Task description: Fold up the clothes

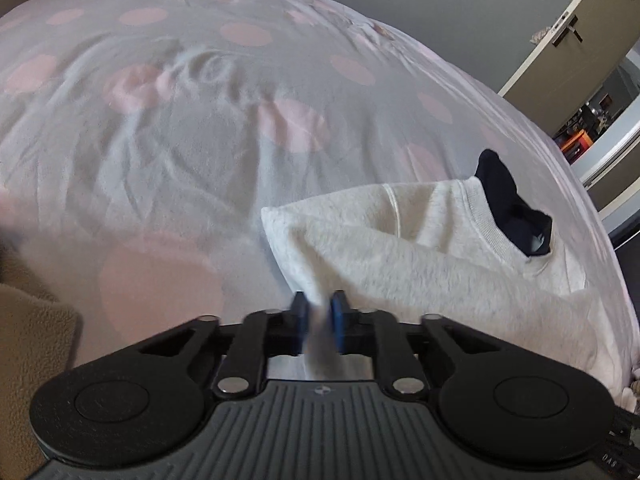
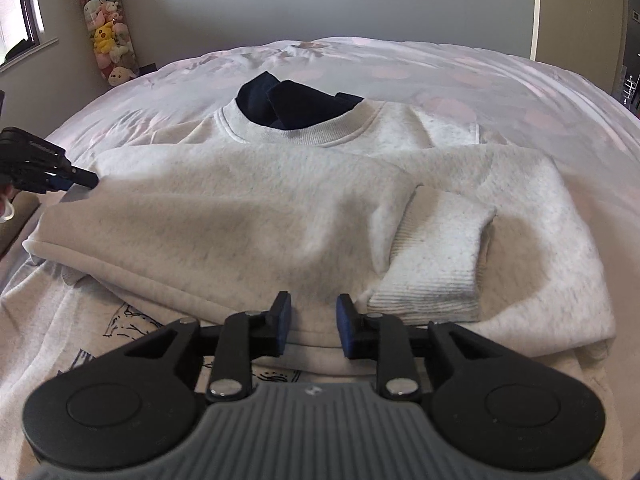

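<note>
left gripper [image 1: 320,312]: fingers pinch sweatshirt [image 2: 280,208] sleeve edge
right gripper [image 2: 314,320]: fingers apart, hem just ahead
axis: sweatshirt lies crosswise

A bedroom at home: a bed with a pink-dotted white cover [image 1: 200,100] fills the room, a tall clear tube of plush toys [image 2: 107,36] stands in the corner, and a cupboard door [image 1: 568,32] stands beside it.
</note>
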Action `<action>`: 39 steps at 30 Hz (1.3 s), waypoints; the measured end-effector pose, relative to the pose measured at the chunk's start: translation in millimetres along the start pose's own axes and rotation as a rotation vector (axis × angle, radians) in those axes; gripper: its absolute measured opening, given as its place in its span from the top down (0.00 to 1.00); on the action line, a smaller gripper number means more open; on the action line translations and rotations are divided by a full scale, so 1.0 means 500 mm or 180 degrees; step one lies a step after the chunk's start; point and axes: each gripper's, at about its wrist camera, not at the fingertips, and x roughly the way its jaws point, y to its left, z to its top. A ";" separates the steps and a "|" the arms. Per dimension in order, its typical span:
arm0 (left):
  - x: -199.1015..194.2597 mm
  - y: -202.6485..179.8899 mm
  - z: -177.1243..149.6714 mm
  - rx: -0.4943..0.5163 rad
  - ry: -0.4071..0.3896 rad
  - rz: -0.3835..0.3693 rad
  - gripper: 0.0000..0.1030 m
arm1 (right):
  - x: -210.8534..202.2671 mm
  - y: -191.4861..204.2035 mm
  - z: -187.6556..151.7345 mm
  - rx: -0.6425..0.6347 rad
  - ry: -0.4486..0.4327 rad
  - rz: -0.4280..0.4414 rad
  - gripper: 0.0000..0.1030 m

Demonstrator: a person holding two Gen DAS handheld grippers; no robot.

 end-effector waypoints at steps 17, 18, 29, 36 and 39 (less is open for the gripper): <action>-0.032 -0.014 -0.014 0.0508 -0.0133 0.0342 0.91 | 0.013 0.007 0.007 -0.0219 0.0224 0.0017 0.60; -0.053 -0.022 -0.024 0.0620 -0.0173 0.0368 0.91 | 0.013 0.007 0.006 -0.0212 0.0224 0.0020 0.60; -0.177 -0.119 -0.186 0.1574 -0.0346 0.0610 0.68 | -0.001 0.015 0.004 -0.0239 0.0176 -0.0015 0.58; -0.156 -0.149 -0.234 0.1605 -0.0099 0.1138 0.63 | -0.038 0.048 0.012 -0.0352 0.0047 -0.0025 0.54; -0.137 -0.155 -0.233 0.1766 -0.0016 0.1269 0.64 | -0.057 0.079 0.029 -0.0461 0.0035 0.0101 0.55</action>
